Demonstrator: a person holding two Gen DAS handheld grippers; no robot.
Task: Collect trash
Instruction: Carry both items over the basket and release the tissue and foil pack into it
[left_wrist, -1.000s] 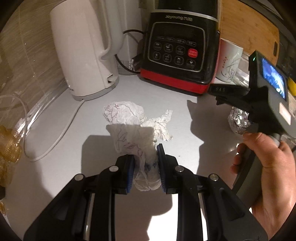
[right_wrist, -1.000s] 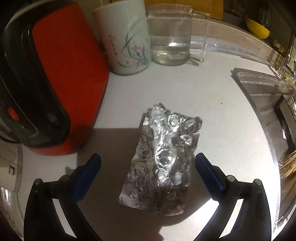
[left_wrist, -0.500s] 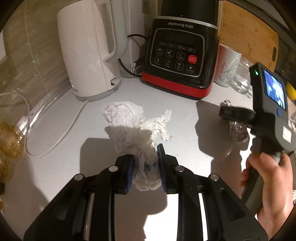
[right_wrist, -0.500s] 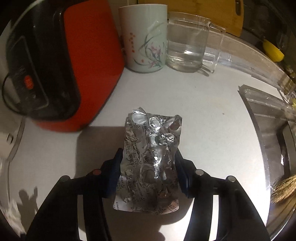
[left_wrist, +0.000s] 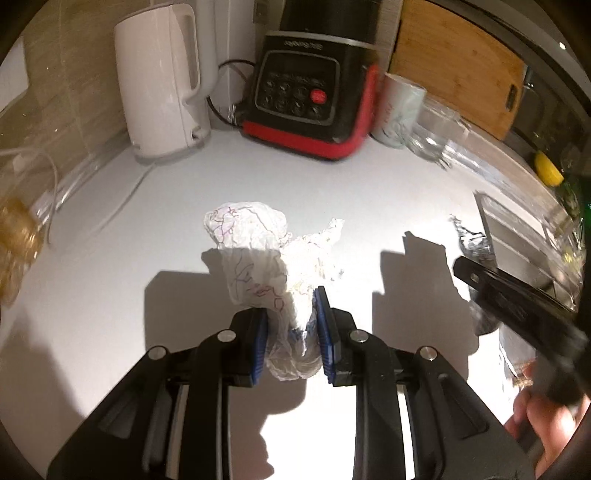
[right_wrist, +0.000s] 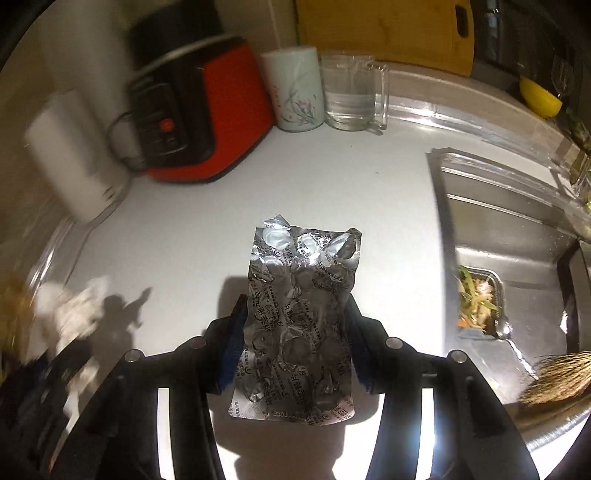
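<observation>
The flat silver foil blister pack (right_wrist: 301, 325) points lengthwise straight ahead, pinched across its width by the right gripper (right_wrist: 295, 343). The left gripper (left_wrist: 290, 336) squeezes the crumpled white tissue (left_wrist: 258, 258).

Left wrist: close above white counter (left_wrist: 388, 206), facing back wall, kettle (left_wrist: 159, 85) far left. Right wrist: same counter (right_wrist: 332, 184) from further right, facing back, sink (right_wrist: 517, 266) at right. Shared: red-black appliance (left_wrist: 314, 96) (right_wrist: 199, 118), floral mug (right_wrist: 295, 92), glass mug (right_wrist: 354, 96).

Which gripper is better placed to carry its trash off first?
Neither clearly: the left gripper is shut on the crumpled tissue, the right gripper on the empty foil blister pack. No bin is visible.
</observation>
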